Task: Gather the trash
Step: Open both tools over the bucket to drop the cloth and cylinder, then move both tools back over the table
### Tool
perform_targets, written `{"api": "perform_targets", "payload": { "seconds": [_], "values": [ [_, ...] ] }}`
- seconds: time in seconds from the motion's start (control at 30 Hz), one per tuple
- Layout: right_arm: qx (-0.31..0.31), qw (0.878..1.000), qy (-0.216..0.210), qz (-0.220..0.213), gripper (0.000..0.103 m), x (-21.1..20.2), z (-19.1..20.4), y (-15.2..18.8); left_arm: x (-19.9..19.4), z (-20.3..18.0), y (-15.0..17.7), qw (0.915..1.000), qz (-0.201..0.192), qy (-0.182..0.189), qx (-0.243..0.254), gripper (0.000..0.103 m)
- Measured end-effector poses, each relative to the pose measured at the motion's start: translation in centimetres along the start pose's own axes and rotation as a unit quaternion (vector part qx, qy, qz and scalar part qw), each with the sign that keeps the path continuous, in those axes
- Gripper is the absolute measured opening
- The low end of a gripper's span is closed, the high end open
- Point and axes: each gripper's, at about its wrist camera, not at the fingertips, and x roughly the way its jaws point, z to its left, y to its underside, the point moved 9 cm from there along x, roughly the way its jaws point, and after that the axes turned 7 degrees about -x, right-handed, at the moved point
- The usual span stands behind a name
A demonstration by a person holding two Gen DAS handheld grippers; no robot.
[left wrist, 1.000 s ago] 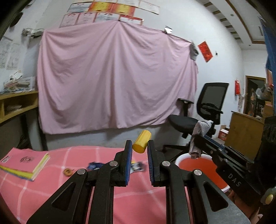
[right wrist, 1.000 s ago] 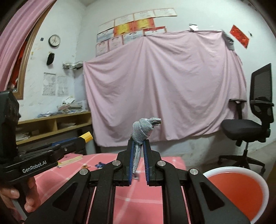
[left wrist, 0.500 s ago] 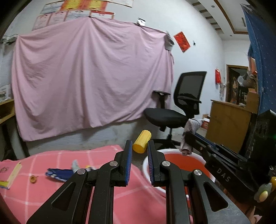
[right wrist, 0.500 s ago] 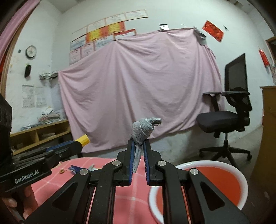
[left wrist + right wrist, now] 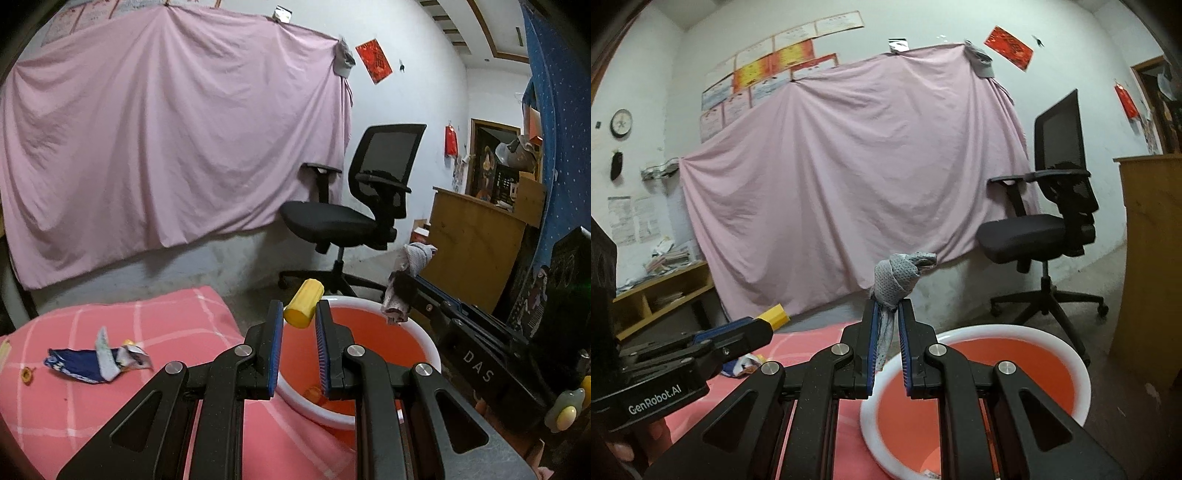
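My left gripper [image 5: 298, 314] pinches a yellow cap [image 5: 303, 308], right gripper [image 5: 886, 314] pinches a knotted grey rag [image 5: 897, 278]; both hang w/ the red basin [image 5: 373, 343] just below, centre-right of frame.

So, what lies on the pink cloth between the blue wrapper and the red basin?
In the left wrist view, nothing: the pink cloth is bare between the blue wrapper and the red basin.

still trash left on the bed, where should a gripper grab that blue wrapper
Grip the upturned white flap in the middle of the blue wrapper, coming from above with the jaws across it. The rest lies flat and crumpled on the pink blanket, giving little else to pinch.
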Motion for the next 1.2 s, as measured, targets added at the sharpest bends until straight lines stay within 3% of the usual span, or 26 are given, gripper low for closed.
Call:
{"api": "perform_targets", "payload": {
  "seconds": [0.3,0.57,0.8,0.87,0.93,1.1,1.2],
  "values": [
    [0.025,0.999,0.021,0.032,0.010,0.8,-2.1,1.1,2.4,-0.7,1.0,0.9986,0.048,0.017,-0.015,0.014],
    [0.036,0.997,0.035,0.063,0.011,1.5,-3.2,2.2,4.5,-0.3,1.6,0.9924,0.098,0.040,-0.062,0.015],
    [0.040,0.994,0.045,0.087,0.012,2.0,-3.8,3.0,4.7,0.7,1.7,0.9886,0.114,0.038,-0.091,0.017],
    [0.040,0.994,0.047,0.092,0.016,2.1,-3.9,3.1,4.6,0.9,1.6,0.9887,0.111,0.035,-0.094,0.018],
    [0.041,0.994,0.048,0.094,0.033,2.2,-3.9,3.2,4.4,1.2,1.4,0.9892,0.105,0.032,-0.096,0.023],
    [0.038,0.994,0.046,0.094,0.033,2.1,-3.9,3.3,3.5,2.0,1.1,0.9904,0.088,0.020,-0.104,0.028],
    [0.038,0.994,0.046,0.094,0.039,2.2,-3.9,3.2,3.2,2.5,0.9,0.9909,0.081,0.014,-0.107,0.030]
  ]
}}
